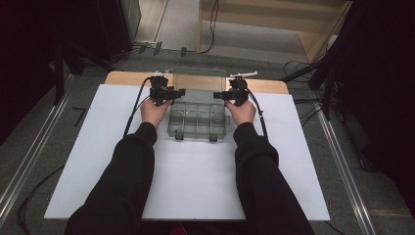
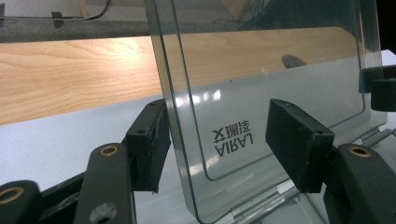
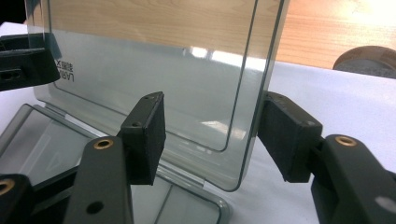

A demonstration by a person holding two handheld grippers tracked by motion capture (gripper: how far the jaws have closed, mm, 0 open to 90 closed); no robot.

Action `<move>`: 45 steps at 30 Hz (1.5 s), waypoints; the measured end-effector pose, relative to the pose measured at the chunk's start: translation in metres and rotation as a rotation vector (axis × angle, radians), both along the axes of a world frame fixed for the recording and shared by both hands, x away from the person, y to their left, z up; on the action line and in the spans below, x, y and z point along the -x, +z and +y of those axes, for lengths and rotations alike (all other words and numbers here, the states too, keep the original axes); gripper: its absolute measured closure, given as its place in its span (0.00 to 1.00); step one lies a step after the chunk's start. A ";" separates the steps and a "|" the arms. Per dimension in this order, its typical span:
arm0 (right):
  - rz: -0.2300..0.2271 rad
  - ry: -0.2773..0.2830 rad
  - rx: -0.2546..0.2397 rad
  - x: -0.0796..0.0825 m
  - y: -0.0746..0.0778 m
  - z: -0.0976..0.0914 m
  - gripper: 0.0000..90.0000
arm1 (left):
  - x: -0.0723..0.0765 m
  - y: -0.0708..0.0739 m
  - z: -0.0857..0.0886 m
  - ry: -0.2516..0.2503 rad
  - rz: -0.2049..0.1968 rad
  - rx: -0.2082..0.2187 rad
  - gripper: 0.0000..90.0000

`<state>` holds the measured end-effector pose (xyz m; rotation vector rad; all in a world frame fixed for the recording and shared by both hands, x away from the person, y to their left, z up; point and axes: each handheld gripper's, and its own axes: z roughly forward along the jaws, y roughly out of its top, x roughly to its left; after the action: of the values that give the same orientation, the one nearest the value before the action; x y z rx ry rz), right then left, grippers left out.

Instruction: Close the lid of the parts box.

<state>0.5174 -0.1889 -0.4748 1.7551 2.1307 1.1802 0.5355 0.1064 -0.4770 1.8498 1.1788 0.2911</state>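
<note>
A clear plastic compartment box point(image 1: 198, 122) sits on the white sheet, its see-through lid point(image 1: 198, 81) standing upright at the back. My left gripper point(image 1: 181, 91) straddles the lid's left edge. In the left gripper view the lid point(image 2: 261, 93), printed with a logo, stands between the jaws of that gripper point(image 2: 219, 126); the left pad point(image 2: 152, 140) lies close against it and the right pad point(image 2: 296, 144) stands apart. My right gripper point(image 1: 219, 94) straddles the lid's right edge point(image 3: 254, 116). Its jaws point(image 3: 215, 116) stand open, one on each side of the lid.
The white sheet point(image 1: 195, 186) covers most of the table, with a bare wooden strip point(image 1: 127, 78) along the back edge. Cables trail from both grippers. Dark stands and floor cables surround the table. A dark round object point(image 3: 369, 58) lies beyond the lid.
</note>
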 end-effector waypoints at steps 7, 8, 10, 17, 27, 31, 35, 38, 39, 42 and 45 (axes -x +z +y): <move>-0.024 0.013 -0.008 0.005 0.005 -0.002 0.46 | 0.006 0.007 0.003 -0.015 -0.017 0.012 0.45; -0.029 0.017 -0.009 0.006 0.006 -0.002 0.46 | 0.006 0.008 0.003 -0.015 -0.020 0.013 0.46; -0.032 0.019 -0.007 0.007 0.007 -0.003 0.47 | 0.008 0.009 0.004 -0.021 -0.022 0.016 0.46; -0.064 0.033 0.006 0.014 0.012 -0.002 0.47 | 0.014 0.013 0.007 -0.046 -0.048 0.012 0.46; -0.112 0.054 0.002 0.026 0.014 -0.005 0.48 | 0.026 0.018 0.006 -0.072 -0.089 -0.008 0.46; -0.132 0.062 0.003 0.030 0.014 -0.005 0.48 | 0.031 0.019 0.008 -0.080 -0.093 -0.007 0.46; -0.152 0.069 -0.005 0.036 0.013 -0.007 0.48 | 0.036 0.020 0.009 -0.083 -0.095 0.001 0.46; -0.165 0.074 -0.009 0.040 0.013 -0.006 0.48 | 0.039 0.020 0.010 -0.089 -0.092 -0.002 0.46; -0.170 0.075 -0.007 0.042 0.013 -0.006 0.48 | 0.040 0.020 0.009 -0.089 -0.093 0.000 0.46; -0.191 0.084 0.001 0.047 0.012 -0.006 0.48 | 0.043 0.020 0.010 -0.096 -0.094 -0.003 0.46; -0.211 0.092 0.024 0.051 0.012 -0.005 0.48 | 0.046 0.019 0.011 -0.103 -0.101 -0.013 0.46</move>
<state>0.4664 -0.1941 -0.4629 1.4637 2.1104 1.2927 0.4894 0.1170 -0.4577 1.8776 1.0116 0.3311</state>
